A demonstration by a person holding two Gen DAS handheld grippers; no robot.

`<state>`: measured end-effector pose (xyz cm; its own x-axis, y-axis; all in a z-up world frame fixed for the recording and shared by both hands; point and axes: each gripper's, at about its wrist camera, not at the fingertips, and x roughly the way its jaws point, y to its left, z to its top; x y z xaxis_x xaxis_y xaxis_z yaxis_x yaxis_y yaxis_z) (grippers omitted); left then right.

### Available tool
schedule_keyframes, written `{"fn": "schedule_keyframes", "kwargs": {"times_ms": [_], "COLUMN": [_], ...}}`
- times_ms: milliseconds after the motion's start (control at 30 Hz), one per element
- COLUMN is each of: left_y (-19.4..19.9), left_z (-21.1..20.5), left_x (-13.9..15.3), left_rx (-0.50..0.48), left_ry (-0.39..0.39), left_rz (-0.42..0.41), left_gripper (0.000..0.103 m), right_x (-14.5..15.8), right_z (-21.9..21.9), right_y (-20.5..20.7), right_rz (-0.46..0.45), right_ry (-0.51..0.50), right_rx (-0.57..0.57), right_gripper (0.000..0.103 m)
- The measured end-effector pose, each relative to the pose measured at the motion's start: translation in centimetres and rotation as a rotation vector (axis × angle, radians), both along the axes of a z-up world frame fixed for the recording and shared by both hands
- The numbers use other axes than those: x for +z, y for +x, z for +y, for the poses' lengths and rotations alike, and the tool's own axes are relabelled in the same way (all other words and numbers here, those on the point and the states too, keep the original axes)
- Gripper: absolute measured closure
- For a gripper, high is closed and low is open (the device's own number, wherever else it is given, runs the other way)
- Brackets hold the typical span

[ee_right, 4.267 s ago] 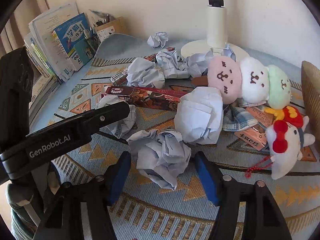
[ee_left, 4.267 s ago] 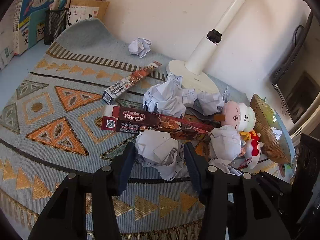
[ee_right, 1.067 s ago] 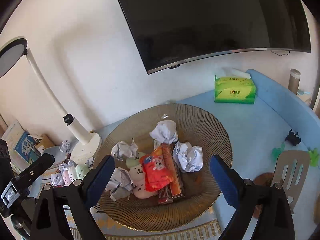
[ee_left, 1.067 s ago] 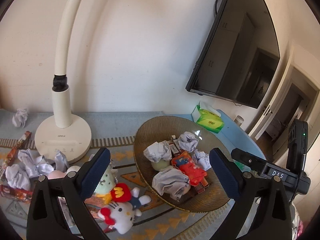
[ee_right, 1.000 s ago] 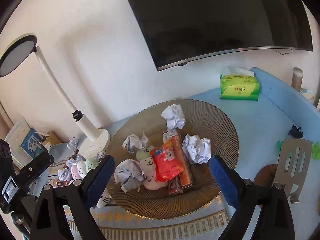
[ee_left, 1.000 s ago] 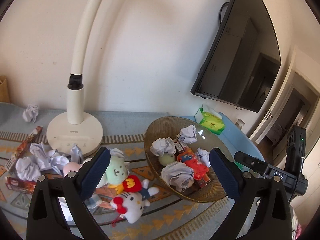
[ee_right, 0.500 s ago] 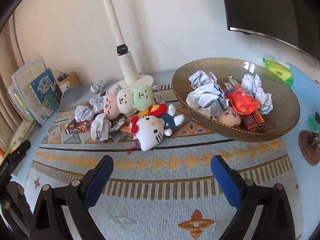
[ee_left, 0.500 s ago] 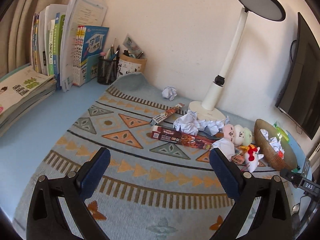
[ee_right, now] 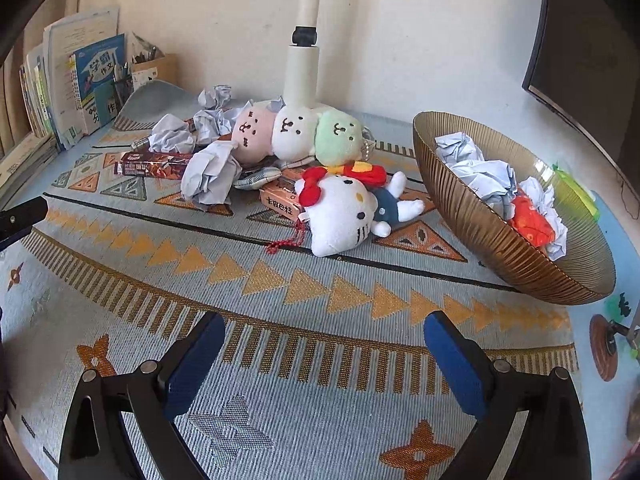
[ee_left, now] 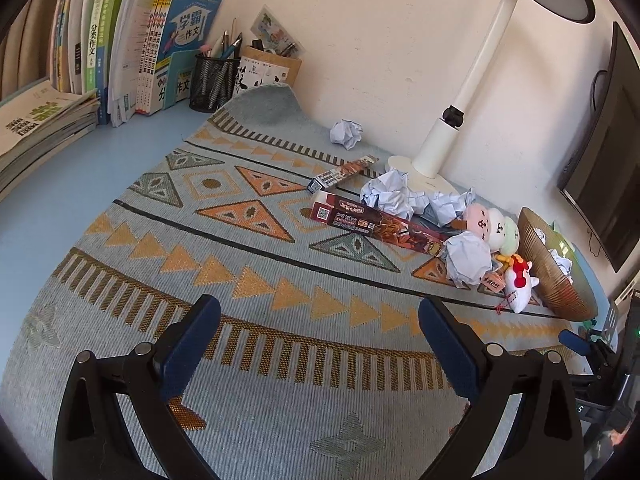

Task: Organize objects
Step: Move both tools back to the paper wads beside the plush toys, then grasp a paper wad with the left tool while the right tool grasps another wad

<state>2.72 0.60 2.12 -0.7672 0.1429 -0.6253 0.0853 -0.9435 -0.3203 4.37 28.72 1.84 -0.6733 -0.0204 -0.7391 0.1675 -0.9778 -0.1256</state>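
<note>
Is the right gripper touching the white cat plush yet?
Apart. The right wrist view shows the right gripper open, with bare rug between its jaws and the white cat plush.

Blue desk (ee_left: 60,184) w/ patterned mat (ee_left: 248,264), books (ee_left: 36,120), lamp (ee_left: 424,176)

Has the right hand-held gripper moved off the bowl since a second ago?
Yes. The right hand-held gripper has pulled back and down: the bowl it hovered over now sits far right, jaws open over bare rug.
</note>
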Motion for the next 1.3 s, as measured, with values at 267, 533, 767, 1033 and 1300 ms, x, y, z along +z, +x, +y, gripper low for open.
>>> {"fn": "schedule_keyframes", "kwargs": {"times_ms": [267,533,767,1033,1300], "left_y": [-2.1,-3.7,-13.5,-18.6,-18.5], "left_z": [1.1,1.0,2.3,5.2,6.1], "left_x": [-1.4,2.5,2.7,-0.4,-0.4], "left_rx": [-0.044,-0.237,-0.400,-0.488,-0.484], "left_ry": [-0.045,0.008,-0.015,-0.126,-0.140], "left_rz": [-0.145,-0.023,-0.011,-0.087,-0.066], "left_gripper": [0.002,0.002,0.004,0.044,0.063], "right_x": [-0.8,1.0,2.2,-0.7,-0.4], "right_z": [0.5,0.1,-4.4,-5.1,-4.6], "right_y": [-1.0,-3.0,-8.5,-11.7,-11.2], "right_rz": [-0.080,-0.181,-0.186,-0.218,-0.167], "right_ry": [-0.028,-0.291,-0.414,-0.518,-0.517], "right_rx": [-0.010,0.095,0.168,0.109,0.075], "right_gripper": [0.003,0.003,0.043,0.043,0.068]}}
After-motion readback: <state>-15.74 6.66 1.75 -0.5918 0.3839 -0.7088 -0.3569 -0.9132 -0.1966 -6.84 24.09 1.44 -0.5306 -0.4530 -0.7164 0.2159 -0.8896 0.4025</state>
